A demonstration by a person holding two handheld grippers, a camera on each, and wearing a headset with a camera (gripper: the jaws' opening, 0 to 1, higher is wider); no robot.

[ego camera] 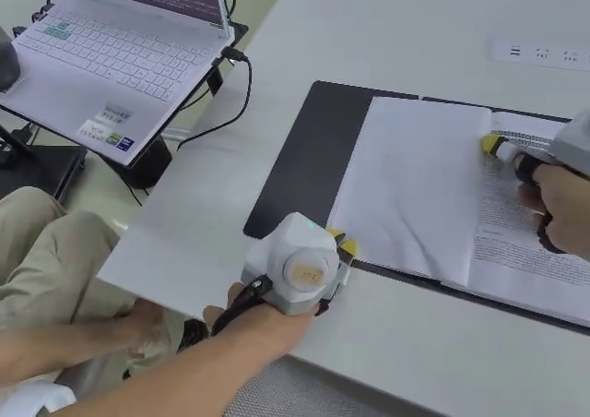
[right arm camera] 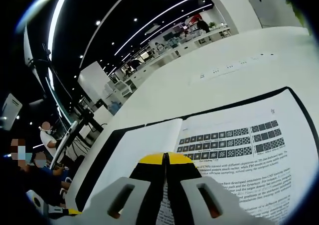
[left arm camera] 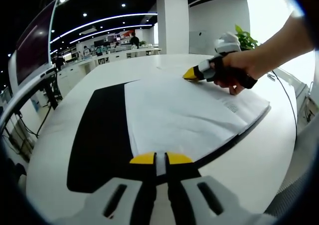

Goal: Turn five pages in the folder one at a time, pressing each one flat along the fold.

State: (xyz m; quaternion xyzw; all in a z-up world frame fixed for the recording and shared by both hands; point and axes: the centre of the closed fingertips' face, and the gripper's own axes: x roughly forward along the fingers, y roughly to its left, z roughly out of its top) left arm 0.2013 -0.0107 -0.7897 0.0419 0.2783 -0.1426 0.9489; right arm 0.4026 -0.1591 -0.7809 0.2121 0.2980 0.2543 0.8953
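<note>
A black folder [ego camera: 304,159] lies open on the white table, with a blank white page [ego camera: 406,186] on its left side and a printed page [ego camera: 525,242] on its right. My left gripper [ego camera: 341,244] sits at the folder's near edge; in the left gripper view its jaws [left arm camera: 160,159] are shut, with the tips at the edge of the blank page [left arm camera: 174,115]. My right gripper [ego camera: 489,145] rests at the far end of the fold. Its yellow tips [right arm camera: 164,159] are shut and sit on the crease between the blank page [right arm camera: 139,150] and the printed page [right arm camera: 239,150].
An open laptop [ego camera: 111,57] stands on a stand left of the table, with a black cable [ego camera: 241,94] running from it. A white power strip [ego camera: 539,53] lies at the far right. The table's near-left edge [ego camera: 166,279] is close to my left hand.
</note>
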